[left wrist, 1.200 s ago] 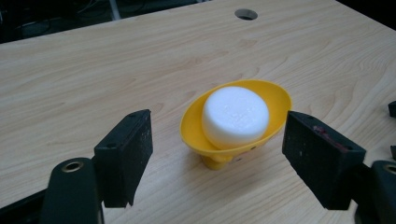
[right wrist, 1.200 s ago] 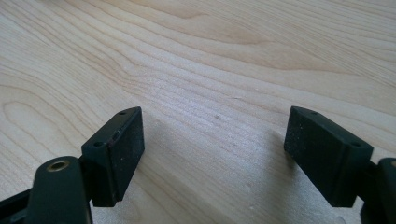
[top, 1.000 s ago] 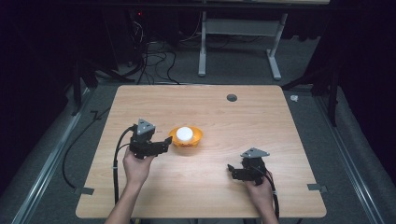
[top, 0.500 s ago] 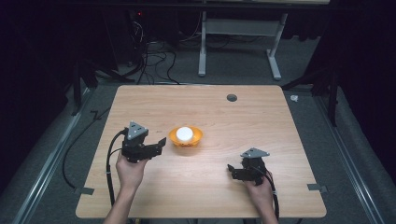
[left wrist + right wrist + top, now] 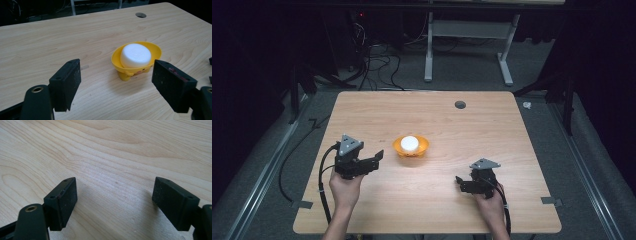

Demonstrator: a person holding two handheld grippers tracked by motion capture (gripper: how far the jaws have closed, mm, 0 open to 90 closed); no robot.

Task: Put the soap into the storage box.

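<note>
A small yellow-orange bowl [image 5: 411, 147] on little feet stands near the middle of the wooden table [image 5: 472, 125], holding a white round block [image 5: 409, 143]. In the left gripper view the bowl [image 5: 135, 66] and the white block [image 5: 135, 55] sit a short way beyond the jaws, toward the right one. My left gripper [image 5: 378, 156] is open to the left of the bowl, apart from it, with nothing between its jaws [image 5: 117, 87]. My right gripper [image 5: 459, 183] is open low over bare wood at the front right, empty in its own view [image 5: 113, 202].
A round cable hole [image 5: 460, 104] lies in the table near its far edge. Tape strips [image 5: 551, 201] mark the front corners. Cables and a white desk frame [image 5: 467, 35] are on the floor behind the table. The table's far half is bare wood.
My left gripper has drawn back from the bowl, toward the left and the front edge. The right gripper has stayed where it was.
</note>
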